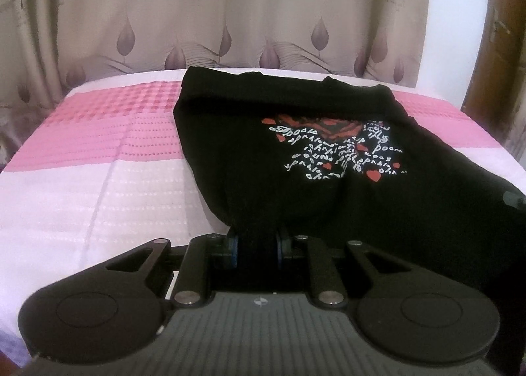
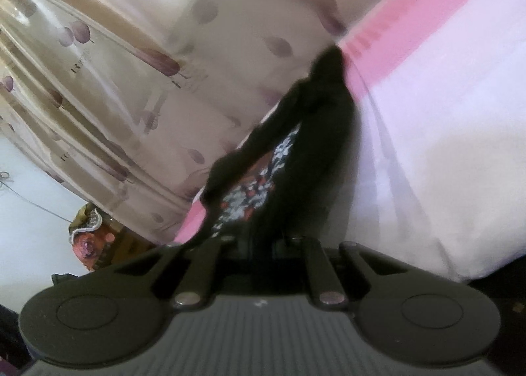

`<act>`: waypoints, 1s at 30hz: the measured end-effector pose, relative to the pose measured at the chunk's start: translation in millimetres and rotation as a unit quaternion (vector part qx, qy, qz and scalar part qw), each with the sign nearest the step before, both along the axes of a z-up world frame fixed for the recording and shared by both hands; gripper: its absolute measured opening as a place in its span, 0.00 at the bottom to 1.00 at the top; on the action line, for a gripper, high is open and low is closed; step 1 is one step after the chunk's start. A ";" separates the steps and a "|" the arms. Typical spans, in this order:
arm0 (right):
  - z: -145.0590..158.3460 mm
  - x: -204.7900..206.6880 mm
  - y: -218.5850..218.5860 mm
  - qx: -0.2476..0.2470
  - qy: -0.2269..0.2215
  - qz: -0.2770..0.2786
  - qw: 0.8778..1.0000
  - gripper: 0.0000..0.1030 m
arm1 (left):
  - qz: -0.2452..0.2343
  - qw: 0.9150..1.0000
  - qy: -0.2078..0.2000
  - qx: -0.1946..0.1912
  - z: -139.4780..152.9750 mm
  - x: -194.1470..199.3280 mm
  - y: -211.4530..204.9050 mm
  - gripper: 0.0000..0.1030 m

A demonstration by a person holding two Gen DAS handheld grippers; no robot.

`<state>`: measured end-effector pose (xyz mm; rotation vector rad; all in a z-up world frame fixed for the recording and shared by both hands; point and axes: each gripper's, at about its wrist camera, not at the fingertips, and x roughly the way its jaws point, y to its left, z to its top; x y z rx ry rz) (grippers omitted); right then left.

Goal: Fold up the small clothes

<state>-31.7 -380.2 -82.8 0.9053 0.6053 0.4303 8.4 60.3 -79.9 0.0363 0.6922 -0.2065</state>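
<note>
Curtain [image 1: 230, 14] print reads "love"; both grippers, left [image 1: 257, 246] and right [image 2: 263, 241], pinch the black shirt [image 1: 296, 145].

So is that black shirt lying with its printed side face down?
No, the black shirt shows its red-and-white print facing up on the bed cover.

Right tool [image 2: 263, 244] tips buried in blurred black shirt [image 2: 315, 145]
</note>
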 end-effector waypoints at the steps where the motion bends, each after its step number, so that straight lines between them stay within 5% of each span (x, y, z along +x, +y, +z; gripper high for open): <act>1: -0.2 0.0 -0.4 0.004 -0.001 -0.001 1.000 0.09 | 0.001 1.000 -0.001 0.001 -0.1 0.0 -0.1 0.20; 14: -7.2 -4.8 -4.5 0.013 0.008 -0.013 1.000 0.09 | 0.006 1.000 0.000 0.002 -8.4 5.1 4.1 0.20; 24: -1.9 2.1 -4.4 0.056 -0.022 -0.016 0.998 0.09 | 0.007 0.998 -0.009 -0.061 -6.9 9.7 25.6 0.20; 30: -13.7 2.6 -5.9 0.057 -0.016 -0.019 0.998 0.09 | 0.006 0.998 -0.016 -0.060 -10.5 9.0 28.5 0.20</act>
